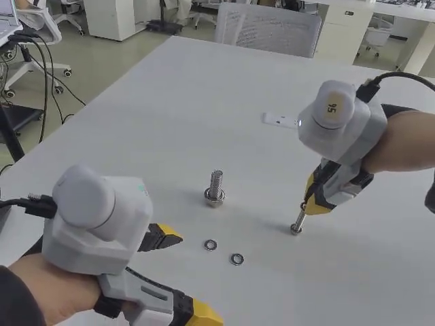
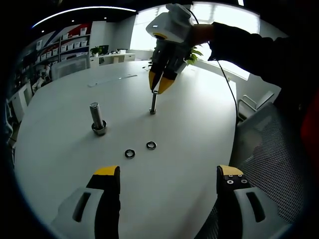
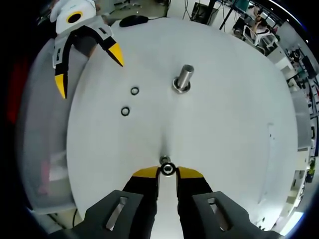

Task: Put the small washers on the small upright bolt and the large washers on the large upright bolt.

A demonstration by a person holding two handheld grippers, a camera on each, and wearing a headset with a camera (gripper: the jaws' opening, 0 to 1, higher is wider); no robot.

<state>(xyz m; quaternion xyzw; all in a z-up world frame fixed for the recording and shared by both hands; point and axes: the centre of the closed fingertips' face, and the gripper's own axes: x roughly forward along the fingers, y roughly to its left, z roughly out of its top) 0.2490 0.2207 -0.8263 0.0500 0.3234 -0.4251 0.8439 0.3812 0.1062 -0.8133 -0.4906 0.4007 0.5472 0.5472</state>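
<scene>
The large upright bolt (image 1: 215, 187) (image 2: 96, 116) (image 3: 184, 78) stands mid-table with a wider metal collar at its foot. Two small washers (image 1: 211, 244) (image 1: 236, 259) lie flat in front of it, also seen in the left gripper view (image 2: 130, 153) (image 2: 151, 145). The small upright bolt (image 1: 297, 224) (image 2: 153, 105) stands to the right. My right gripper (image 1: 310, 206) (image 2: 159, 89) (image 3: 168, 172) is at its top, shut on a small washer (image 3: 168, 170). My left gripper (image 1: 190, 275) (image 2: 168, 172) (image 3: 89, 72) hangs open and empty near the table's front, short of the loose washers.
A white strip (image 1: 279, 120) lies on the table beyond the small bolt. A grey mesh chair (image 1: 268, 27) stands at the far edge, and another chair (image 2: 264, 124) sits beside the table. The white table (image 1: 170, 115) drops off at its left edge.
</scene>
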